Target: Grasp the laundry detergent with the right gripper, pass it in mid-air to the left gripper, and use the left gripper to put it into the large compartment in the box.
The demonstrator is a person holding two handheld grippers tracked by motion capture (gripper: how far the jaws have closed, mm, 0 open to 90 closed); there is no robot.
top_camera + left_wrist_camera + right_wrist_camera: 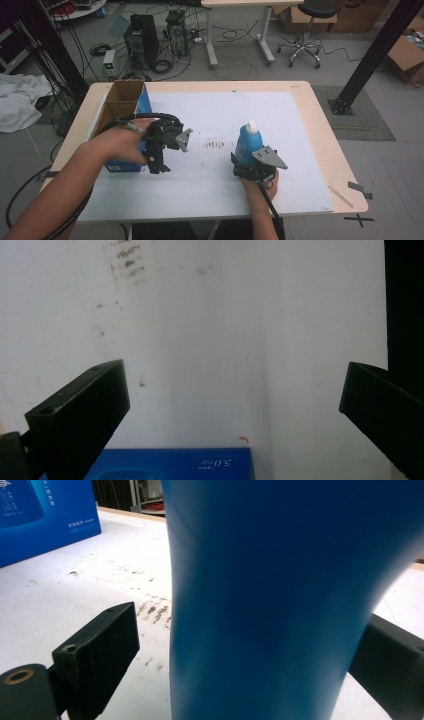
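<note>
- A blue bottle (247, 144) with a white cap stands upright right of centre on the white surface (300, 150), just ahead of the right gripper (246, 162).
- An open blue carton (122, 107) lies at the far left; brown smudges (215, 145) mark the surface between both hands.
- The right gripper's fingers (97, 657) flank the bottle's base, the left one apart from it; grip unclear.
- The left gripper (159, 167) points down beside the carton, its fingers (80, 420) wide apart, empty.

Even, soft indoor light; faint shadows; close blue bottle (270, 600) blurred; slight grain.
</note>
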